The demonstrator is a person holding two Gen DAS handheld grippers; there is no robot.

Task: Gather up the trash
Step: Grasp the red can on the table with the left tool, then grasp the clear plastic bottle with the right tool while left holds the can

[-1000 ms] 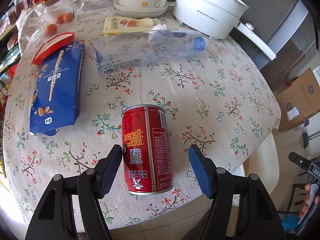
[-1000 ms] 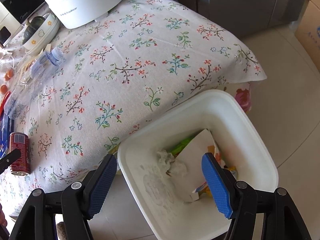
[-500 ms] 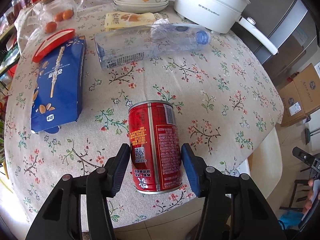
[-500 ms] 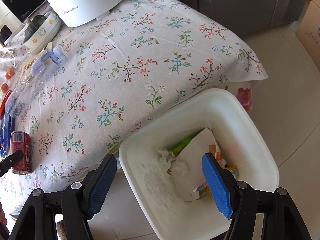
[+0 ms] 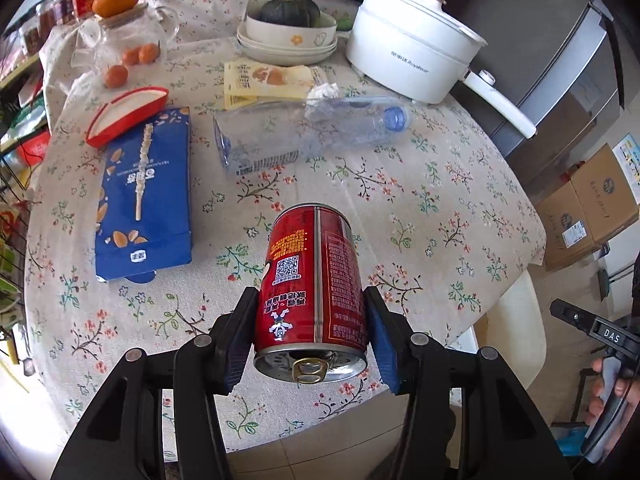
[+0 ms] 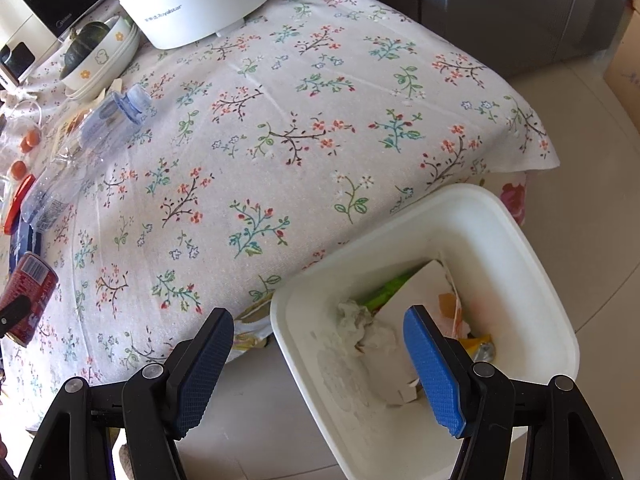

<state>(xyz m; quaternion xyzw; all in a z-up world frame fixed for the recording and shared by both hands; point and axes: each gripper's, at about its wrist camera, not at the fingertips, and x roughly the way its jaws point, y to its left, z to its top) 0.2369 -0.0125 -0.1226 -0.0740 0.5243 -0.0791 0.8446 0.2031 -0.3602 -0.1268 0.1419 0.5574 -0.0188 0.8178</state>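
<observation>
A floral tablecloth (image 6: 304, 128) covers the table, beside a grey fridge (image 5: 560, 92), above pale floor tiles (image 6: 592, 216).

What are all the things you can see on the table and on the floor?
Can: one, red, gripped clear of the tablecloth.
Plastic bottle: one, clear, blue cap, lying mid-table.
Snack box: one, blue, lying flat, left.
Yellow packets: yellow, behind the bottle.
Electric pot: one, white, far right.
Bowl with squash: one, white, on stacked plates.
Glass teapot: one, clear, oranges inside and on top.
Bin: one, white, on the floor, holding paper scraps.
Cardboard box: one, brown, floor.
Left gripper: clamping the can.
Right gripper: open, above the bin.
</observation>
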